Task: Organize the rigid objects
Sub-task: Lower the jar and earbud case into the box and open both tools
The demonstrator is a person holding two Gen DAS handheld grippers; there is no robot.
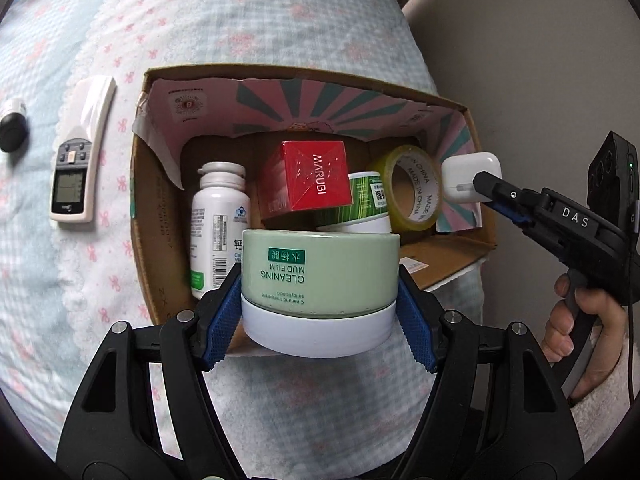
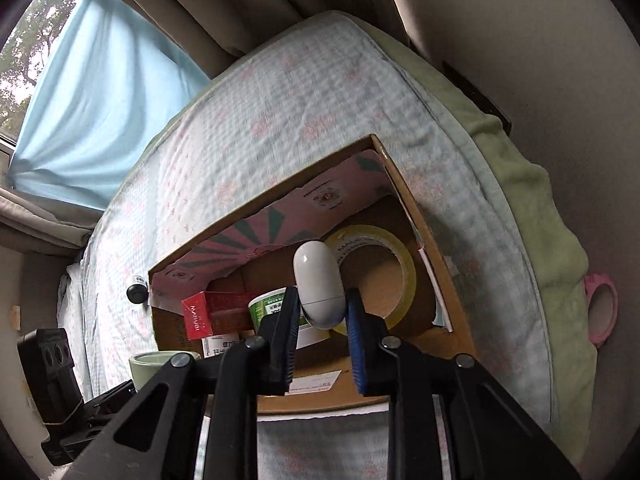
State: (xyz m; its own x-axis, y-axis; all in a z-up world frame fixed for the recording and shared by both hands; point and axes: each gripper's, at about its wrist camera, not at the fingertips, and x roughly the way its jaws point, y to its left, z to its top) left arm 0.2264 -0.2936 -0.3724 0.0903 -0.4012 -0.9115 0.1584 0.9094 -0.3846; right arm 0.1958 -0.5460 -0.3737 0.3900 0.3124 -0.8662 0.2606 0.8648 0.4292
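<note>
A bedspread fills the left wrist view. The box sits at centre frame, open, with a bottle, red carton, green tub and tape inside. The left gripper, bottom centre, is clamped on the jar, held inverted at the box's near edge. The right gripper grips the white case above the box's right side. A meter and small vial lie at left.

Left gripper: my jaws clamped on load, wide apart. Right gripper: jaws pinched narrow, load held.
</note>
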